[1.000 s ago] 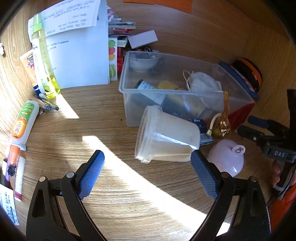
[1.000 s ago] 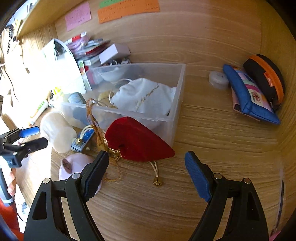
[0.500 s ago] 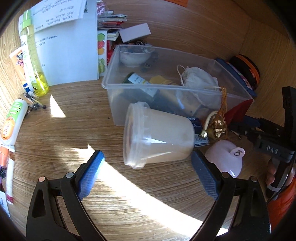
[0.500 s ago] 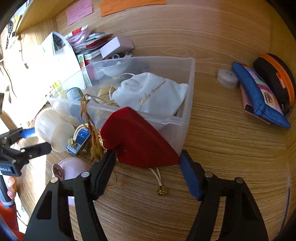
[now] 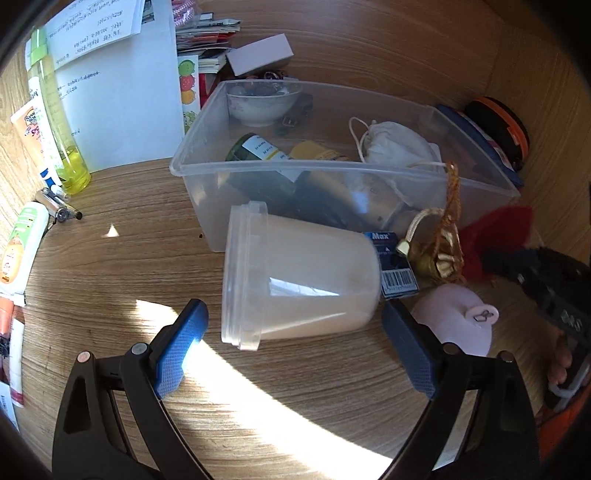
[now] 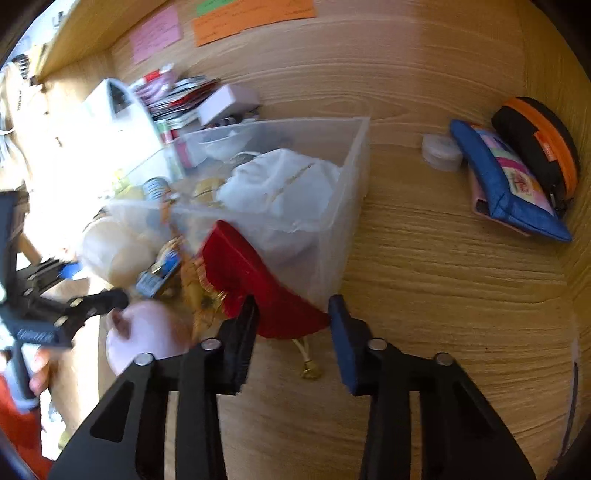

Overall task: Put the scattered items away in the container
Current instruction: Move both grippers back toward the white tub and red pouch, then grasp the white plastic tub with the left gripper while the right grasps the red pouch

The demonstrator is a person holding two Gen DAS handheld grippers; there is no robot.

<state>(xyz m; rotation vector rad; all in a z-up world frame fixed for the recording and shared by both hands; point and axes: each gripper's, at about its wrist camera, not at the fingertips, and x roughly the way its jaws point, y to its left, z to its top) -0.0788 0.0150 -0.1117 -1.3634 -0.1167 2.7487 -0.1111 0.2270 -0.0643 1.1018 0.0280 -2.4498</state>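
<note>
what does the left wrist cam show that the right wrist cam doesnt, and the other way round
Only the left wrist view shows the yellow-green bottle and the tubes at the desk's left edge, plus the open left gripper framing the tipped white tub.

Only the right wrist view shows the sticky notes on the back wall, the small round pot, and the right gripper closing around the red pouch.

Both show the clear container, white drawstring bag, pink round object and orange-trimmed case.
</note>
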